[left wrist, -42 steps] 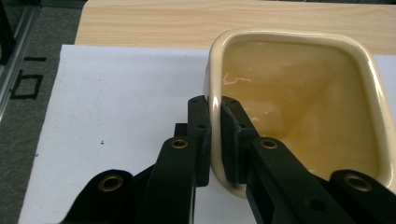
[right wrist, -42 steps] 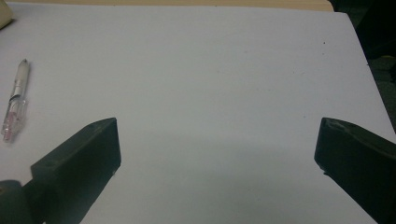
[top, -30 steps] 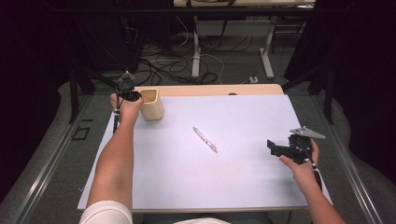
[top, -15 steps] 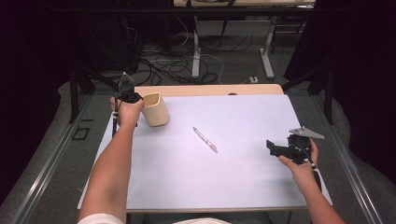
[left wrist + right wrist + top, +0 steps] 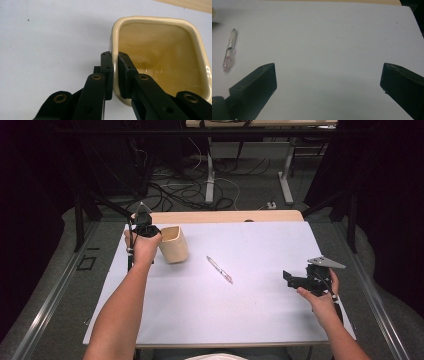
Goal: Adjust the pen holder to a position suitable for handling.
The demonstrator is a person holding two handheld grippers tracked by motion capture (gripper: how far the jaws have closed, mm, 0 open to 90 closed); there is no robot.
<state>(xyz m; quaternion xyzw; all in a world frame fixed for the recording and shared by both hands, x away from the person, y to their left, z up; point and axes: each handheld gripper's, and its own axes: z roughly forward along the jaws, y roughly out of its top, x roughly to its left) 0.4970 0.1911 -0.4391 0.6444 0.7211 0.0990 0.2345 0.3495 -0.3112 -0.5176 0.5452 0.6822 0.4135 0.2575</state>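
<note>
Surface [image 5: 260,315] first: a broad white sheet over a pale wooden top carries everything. Toward its far left stands the cream, square-mouthed ceramic cup [image 5: 173,245], leaning over slightly and apparently lifted at one side. The left gripper [image 5: 113,75] has its fingers [image 5: 107,72] clenched on the cup's near wall, one outside and one inside the rim. The right gripper [image 5: 295,279] rests near the right edge, well apart from the cup, fingers spread wide with nothing between them. A slim clear plastic pen [image 5: 220,269] lies between the two. To carry the cup well, I judge the grip should stay firm on that thin, glossy wall, and the cup should be set down flat, short of the pen.
</note>
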